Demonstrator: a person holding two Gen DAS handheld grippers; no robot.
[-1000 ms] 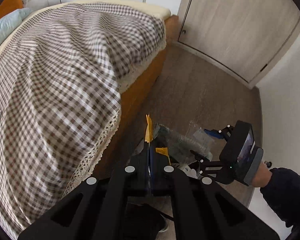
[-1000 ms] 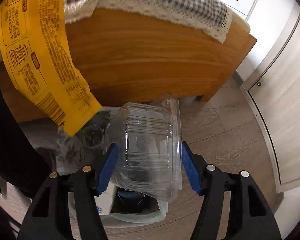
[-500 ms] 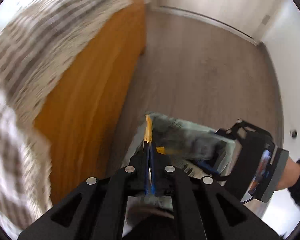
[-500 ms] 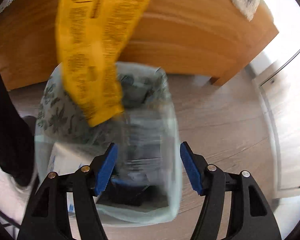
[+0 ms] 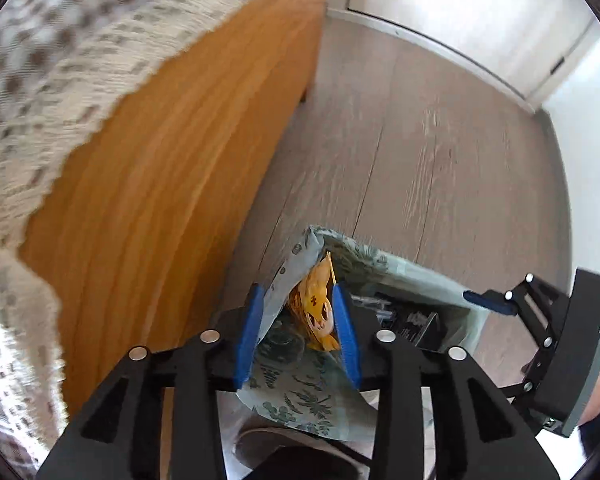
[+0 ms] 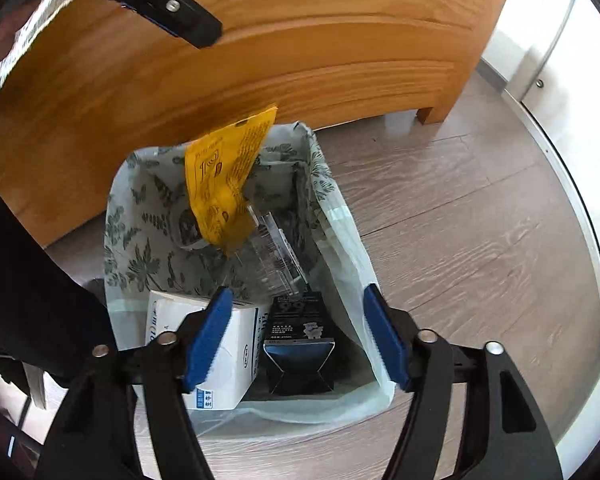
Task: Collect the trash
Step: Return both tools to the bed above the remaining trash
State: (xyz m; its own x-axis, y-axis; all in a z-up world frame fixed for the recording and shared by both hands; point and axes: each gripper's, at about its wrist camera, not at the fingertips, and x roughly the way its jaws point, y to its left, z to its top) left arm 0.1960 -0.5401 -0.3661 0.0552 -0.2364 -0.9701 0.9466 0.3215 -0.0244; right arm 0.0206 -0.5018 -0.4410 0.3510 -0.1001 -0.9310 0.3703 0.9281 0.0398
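Currently: trash bag (image 6: pixel 340 216) on floor beside bed frame (image 6: pixel 300 40). Yellow wrapper (image 6: pixel 224 184), clear container (image 6: pixel 276 256), white box (image 6: pixel 236 336), dark carton (image 6: pixel 300 328) inside bag. Left tongs (image 5: pixel 296 332) spread above bag; right tongs (image 6: pixel 296 336) spread, gripping nothing.

My left wrist view looks steeply down from close above the leaf-printed pale green trash bag (image 5: pixel 300 396), beside the orange wooden bed frame (image 5: pixel 172 208). My right view faces that frame (image 6: pixel 300 40) from the bag's opposite rim (image 6: pixel 356 248); both share bag, frame and grey wood floor (image 5: pixel 420 152).

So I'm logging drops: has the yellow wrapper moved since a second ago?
Yes. In the right wrist view the yellow wrapper dropped from high against the bed frame into the trash bag.
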